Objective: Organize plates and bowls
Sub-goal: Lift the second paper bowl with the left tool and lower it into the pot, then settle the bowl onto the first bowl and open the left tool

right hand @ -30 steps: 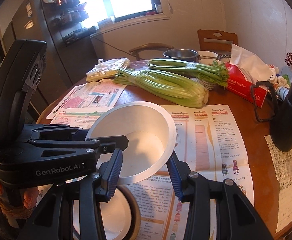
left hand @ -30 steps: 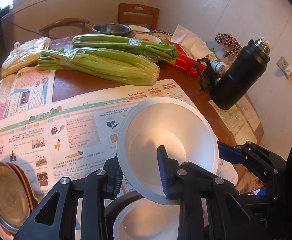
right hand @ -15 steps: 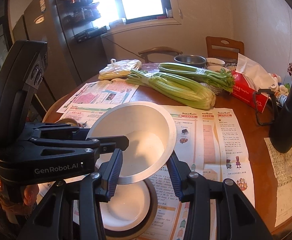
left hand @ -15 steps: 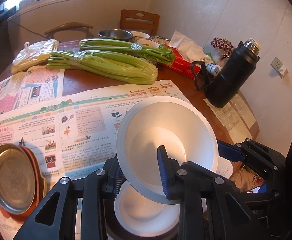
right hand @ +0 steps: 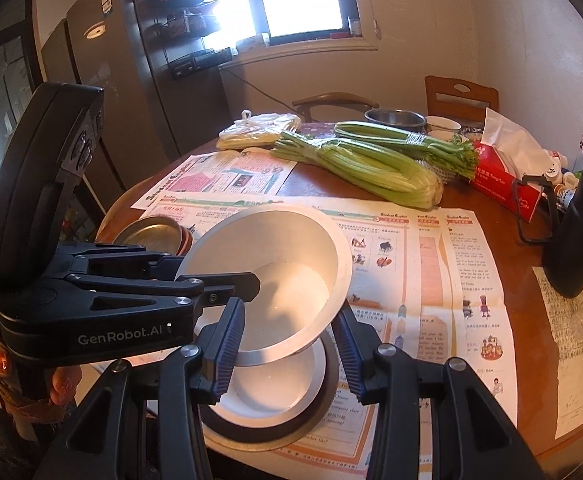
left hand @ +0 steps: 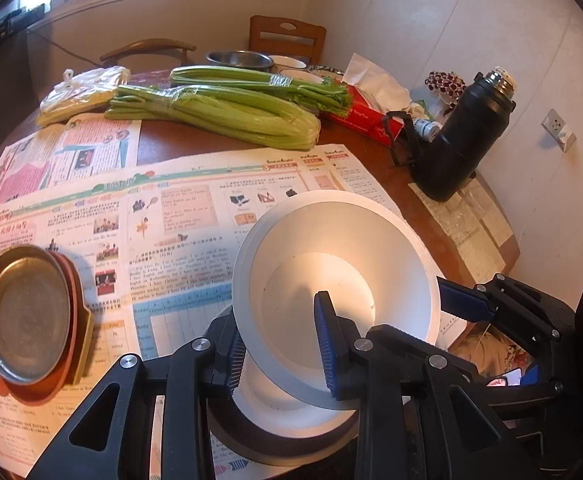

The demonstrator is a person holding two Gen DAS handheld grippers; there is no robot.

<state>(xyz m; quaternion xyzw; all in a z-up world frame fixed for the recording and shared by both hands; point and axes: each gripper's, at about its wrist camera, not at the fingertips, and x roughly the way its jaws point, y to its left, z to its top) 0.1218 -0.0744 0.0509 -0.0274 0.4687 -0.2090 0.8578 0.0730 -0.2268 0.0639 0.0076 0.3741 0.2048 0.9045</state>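
Note:
My left gripper (left hand: 279, 344) is shut on the near rim of a white bowl (left hand: 331, 276), one finger inside and one outside, and holds it tilted above the table. In the right wrist view the bowl (right hand: 275, 276) sits between the open fingers of my right gripper (right hand: 287, 348), which do not clearly touch it. Below it a second white bowl (left hand: 291, 396) rests in a dark-rimmed bowl (left hand: 259, 440) on the newspaper; both show in the right wrist view too (right hand: 279, 392). A metal plate (left hand: 23, 312) lies on reddish plates (left hand: 73, 280) at the left.
Celery bunches (left hand: 219, 112), a plastic bag (left hand: 79, 92), a red tissue box (left hand: 363, 112) and a black flask (left hand: 463, 136) stand further back. A steel bowl (left hand: 239, 58) and small bowls sit at the far edge. Newspaper (left hand: 131, 208) covers the near table.
Both grippers and the white bowl have risen and drawn back. The stacked bowls beneath and the plate stack at the left have come further into view.

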